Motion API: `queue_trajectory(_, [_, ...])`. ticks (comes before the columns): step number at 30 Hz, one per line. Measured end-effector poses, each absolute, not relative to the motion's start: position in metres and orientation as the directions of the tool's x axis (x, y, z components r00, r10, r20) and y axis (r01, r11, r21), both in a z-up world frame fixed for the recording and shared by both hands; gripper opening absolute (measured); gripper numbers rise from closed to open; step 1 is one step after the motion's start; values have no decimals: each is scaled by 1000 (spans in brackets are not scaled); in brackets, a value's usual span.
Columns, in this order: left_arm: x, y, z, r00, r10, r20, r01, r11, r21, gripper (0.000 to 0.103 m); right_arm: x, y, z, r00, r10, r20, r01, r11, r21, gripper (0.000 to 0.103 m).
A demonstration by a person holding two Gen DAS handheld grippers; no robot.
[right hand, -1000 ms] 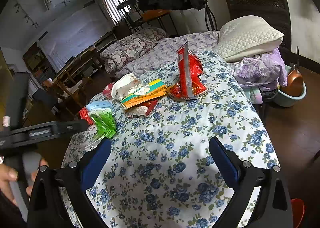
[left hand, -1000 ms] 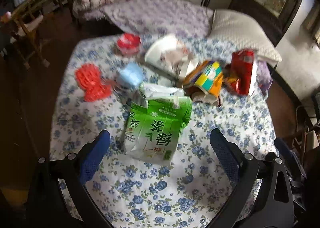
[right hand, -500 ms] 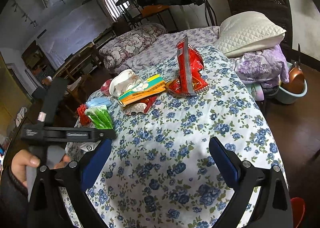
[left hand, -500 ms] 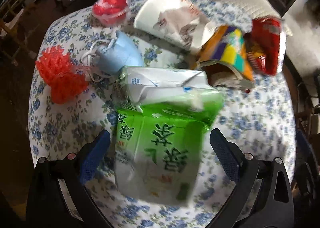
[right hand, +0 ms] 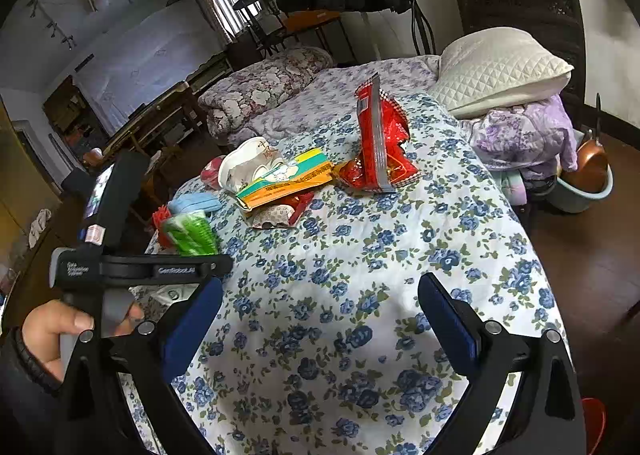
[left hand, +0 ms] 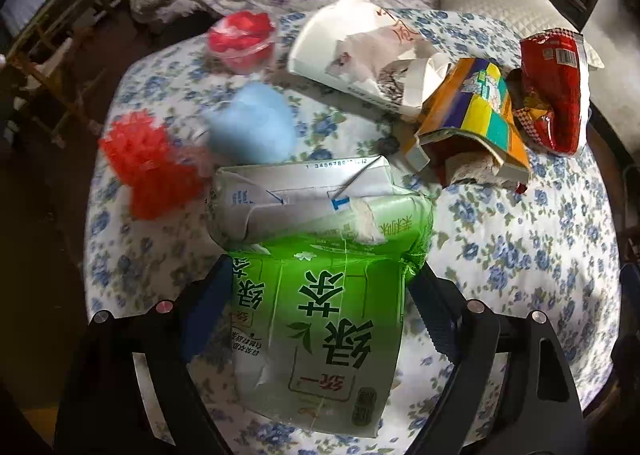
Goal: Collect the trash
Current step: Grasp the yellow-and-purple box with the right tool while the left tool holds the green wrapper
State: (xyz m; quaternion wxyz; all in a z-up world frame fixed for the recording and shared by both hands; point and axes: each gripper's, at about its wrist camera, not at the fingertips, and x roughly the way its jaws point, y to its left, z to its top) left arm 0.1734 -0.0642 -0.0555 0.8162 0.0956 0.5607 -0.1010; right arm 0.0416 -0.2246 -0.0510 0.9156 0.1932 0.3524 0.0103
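A crumpled green tea carton (left hand: pixel 320 295) lies on the floral table cloth (left hand: pixel 520 255). My left gripper (left hand: pixel 320 295) has its blue pads against both sides of the carton, closed on it. The carton also shows in the right wrist view (right hand: pixel 191 235), in front of the left gripper's body (right hand: pixel 132 267). My right gripper (right hand: pixel 320 315) is open and empty over bare cloth near the front of the table. Other trash lies behind: a red net (left hand: pixel 148 163), a blue mask (left hand: pixel 252 127), a red cup (left hand: pixel 242 39), a white paper bowl (left hand: pixel 360 51), a torn orange box (left hand: pixel 472 119) and a red snack bag (left hand: pixel 556 91).
A bed with a floral quilt (right hand: pixel 264 87) and a white pillow (right hand: pixel 500 67) stands behind the table. A basin with a copper pan (right hand: pixel 588 175) sits on the floor at the right. A wooden chair (left hand: pixel 52 67) is at the left.
My left gripper has moved forward over the green carton and its fingers have come in against the carton's sides. The right gripper has stayed nearly still.
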Motion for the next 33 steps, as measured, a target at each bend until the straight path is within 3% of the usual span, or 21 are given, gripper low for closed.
queue_trajectory(8, [111, -56, -11, 423, -217, -880, 280, 955, -100, 83, 42, -230, -58, 733, 127, -668, 152, 927, 344, 96])
queue_trajectory(14, [84, -43, 17, 490, -382, -783, 166, 923, -347, 83, 42, -230, -66, 718, 98, -689, 171, 935, 311, 96])
queue_trajectory(18, [78, -37, 22, 559, -300, -773, 169, 954, -249, 83, 43, -228, -72, 716, 96, -691, 167, 938, 304, 96])
queue_trajectory(25, [95, -5, 7, 561, -294, -774, 122, 954, -274, 83, 53, -211, -55, 762, 74, -644, 151, 946, 287, 96])
queue_trajectory(33, [108, 25, -5, 541, -286, -791, 68, 952, -298, 83, 123, -193, -39, 707, 34, -707, 168, 962, 214, 96])
